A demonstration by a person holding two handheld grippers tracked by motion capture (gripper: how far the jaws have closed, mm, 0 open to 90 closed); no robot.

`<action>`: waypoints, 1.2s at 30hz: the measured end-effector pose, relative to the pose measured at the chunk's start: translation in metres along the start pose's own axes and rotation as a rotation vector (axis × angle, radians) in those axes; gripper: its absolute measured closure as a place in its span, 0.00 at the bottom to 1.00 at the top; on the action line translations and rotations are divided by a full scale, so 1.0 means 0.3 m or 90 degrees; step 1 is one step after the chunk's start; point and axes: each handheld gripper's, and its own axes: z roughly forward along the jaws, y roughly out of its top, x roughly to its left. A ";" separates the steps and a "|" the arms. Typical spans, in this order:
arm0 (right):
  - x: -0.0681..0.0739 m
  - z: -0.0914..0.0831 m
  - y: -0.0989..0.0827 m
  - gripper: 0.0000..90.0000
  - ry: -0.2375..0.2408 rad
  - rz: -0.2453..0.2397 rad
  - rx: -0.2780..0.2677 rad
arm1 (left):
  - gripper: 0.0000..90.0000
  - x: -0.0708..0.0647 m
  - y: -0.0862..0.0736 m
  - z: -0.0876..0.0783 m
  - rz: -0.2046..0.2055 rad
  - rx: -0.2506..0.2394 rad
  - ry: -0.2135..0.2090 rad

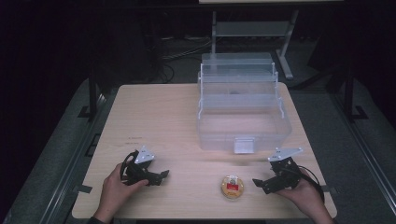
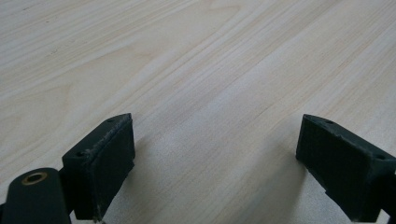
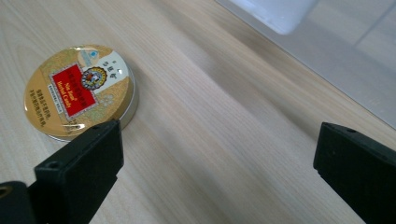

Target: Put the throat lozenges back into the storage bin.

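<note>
Tin (image 1: 232, 186), round and gold-lidded, is lying flat on the table (image 1: 154, 112) at 6 o'clock from the clear box (image 1: 243, 126). Right gripper (image 1: 259, 183) is hovering at its 3 o'clock, jaws spread, empty. Left gripper (image 1: 161, 176) is resting well apart at 9 o'clock, released.

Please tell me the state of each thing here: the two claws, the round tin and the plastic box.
Left claw: open, empty, over bare table.
Right claw: open, empty, beside the tin.
Round tin: lid on, lying flat on the table.
Plastic box: open, trays raised toward the back, looks empty.
</note>
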 end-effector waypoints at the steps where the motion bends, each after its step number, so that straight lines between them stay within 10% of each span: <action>1: 0.003 0.002 0.003 0.01 0.003 -0.004 0.000 | 0.12 0.000 0.000 0.000 0.000 0.000 0.000; 36: 0.083 0.053 0.083 0.01 0.043 -0.069 0.026 | 0.12 0.000 0.000 0.000 0.000 0.000 0.000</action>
